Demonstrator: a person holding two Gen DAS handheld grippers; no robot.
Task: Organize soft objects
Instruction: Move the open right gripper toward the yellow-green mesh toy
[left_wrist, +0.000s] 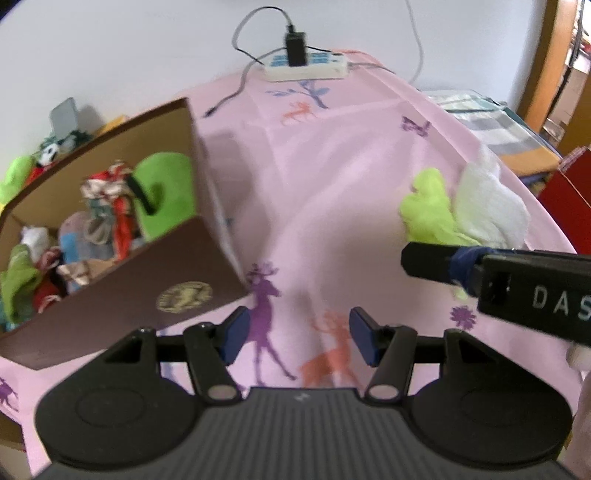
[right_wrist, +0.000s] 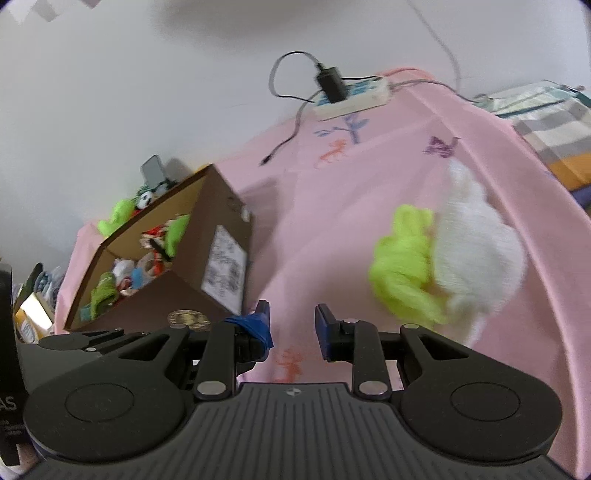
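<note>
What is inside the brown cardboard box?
The cardboard box holds a heap of soft items: a green plush, red and patterned fabric pieces, something light blue. Whatever lies beneath the heap and behind the near wall is hidden.

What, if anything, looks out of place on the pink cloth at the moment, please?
Two soft items, a lime green one and a white one, lie heaped together on the pink cloth, apart from the cardboard box that holds the others.

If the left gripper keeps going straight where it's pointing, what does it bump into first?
Probably just the pink cloth. The left gripper is open and empty, pointing down at the purple deer print. The cardboard box sits to one side, the green and white soft things to the other. Depth is hard to judge.
</note>
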